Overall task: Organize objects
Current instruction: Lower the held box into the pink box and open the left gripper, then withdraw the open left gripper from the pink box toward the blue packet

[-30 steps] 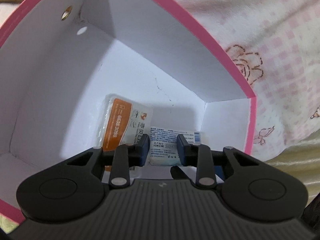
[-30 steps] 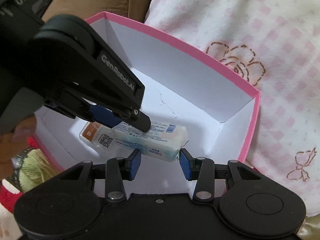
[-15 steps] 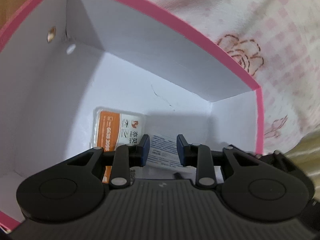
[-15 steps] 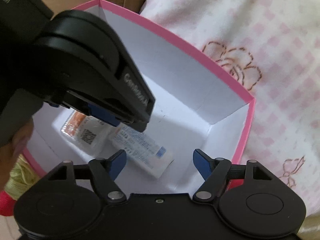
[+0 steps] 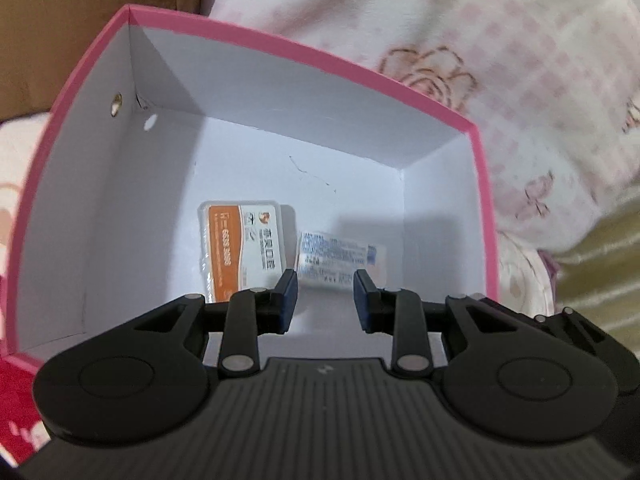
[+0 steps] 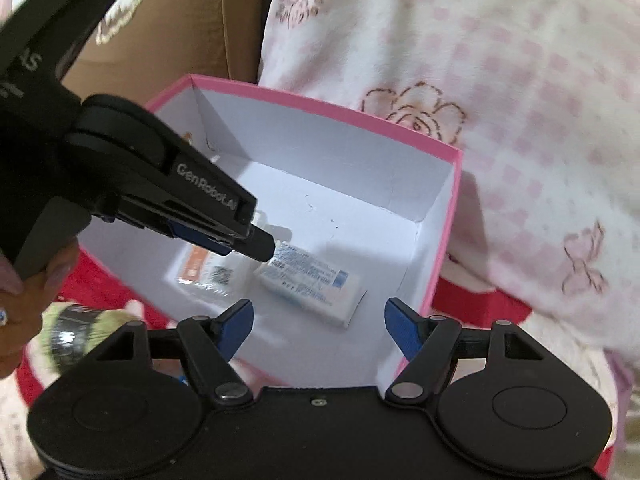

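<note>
Right gripper (image 6: pixel 318 326), jaws apart and empty, hovers over the pink box (image 6: pixel 442 264). The white packet (image 6: pixel 310 282) lies on the floor at its twelve o'clock, long axis ten-to-four. Left gripper (image 5: pixel 326 300), jaws nearly together, empty, hangs nearer the orange-labelled pack (image 5: pixel 240 250).

"GenRobot.AI" in white on side of left gripper (image 6: pixel 256 242). Orange-white packet (image 5: pixel 240 252) in box: digits, approx "6638 3086", blurry. White packet (image 6: pixel 310 282): print too small to read.
</note>
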A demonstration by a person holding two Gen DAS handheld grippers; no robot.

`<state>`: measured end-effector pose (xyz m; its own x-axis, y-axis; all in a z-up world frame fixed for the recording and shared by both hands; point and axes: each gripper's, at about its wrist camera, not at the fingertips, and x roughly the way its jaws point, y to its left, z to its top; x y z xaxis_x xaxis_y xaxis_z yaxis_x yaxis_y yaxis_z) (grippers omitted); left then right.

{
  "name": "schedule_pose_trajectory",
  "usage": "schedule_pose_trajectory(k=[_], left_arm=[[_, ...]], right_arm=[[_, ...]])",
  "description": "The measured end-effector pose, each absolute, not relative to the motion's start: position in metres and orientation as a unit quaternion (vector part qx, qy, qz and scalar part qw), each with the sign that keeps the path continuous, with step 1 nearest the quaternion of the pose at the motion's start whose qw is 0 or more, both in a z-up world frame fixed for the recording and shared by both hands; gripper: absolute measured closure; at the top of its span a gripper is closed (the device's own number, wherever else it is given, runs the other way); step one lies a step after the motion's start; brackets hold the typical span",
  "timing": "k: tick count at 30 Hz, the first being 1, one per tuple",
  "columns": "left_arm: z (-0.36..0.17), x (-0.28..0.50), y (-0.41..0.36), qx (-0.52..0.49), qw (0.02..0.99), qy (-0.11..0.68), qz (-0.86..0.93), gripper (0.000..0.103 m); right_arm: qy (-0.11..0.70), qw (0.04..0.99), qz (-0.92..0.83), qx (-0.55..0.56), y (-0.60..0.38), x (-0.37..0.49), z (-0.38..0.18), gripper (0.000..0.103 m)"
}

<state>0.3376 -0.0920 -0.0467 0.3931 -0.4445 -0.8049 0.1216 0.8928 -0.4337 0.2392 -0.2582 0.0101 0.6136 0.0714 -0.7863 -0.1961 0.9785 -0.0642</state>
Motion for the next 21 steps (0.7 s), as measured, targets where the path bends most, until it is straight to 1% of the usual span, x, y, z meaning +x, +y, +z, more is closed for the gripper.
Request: schedule_pose_trajectory(k=[2, 4, 10, 21], left_arm=[[-0.036, 0.329, -0.09, -0.146, 0.824, 0.517, -0.182, 0.074], [-0.023, 0.319, -0.088, -0.136, 0.83, 0.507, -0.189, 0.071], [0.006, 0.291, -0.094, -0.083, 0.835, 0.499, -0.216, 0.066], [0.052, 0.243, -0.084, -0.05, 0.841, 0.486, -0.234, 0.062]], right_arm=[[0.429, 0.899, 0.079, -0.049, -0.262, 0.228, 0.019, 0.027], [0.425, 0.901, 0.082, -0.023, -0.26, 0.212, 0.03, 0.027], [0.421, 0.901, 0.1, 0.034, -0.265, 0.192, 0.046, 0.027], [0.417, 0.902, 0.113, 0.002, -0.248, 0.155, 0.073, 0.026]])
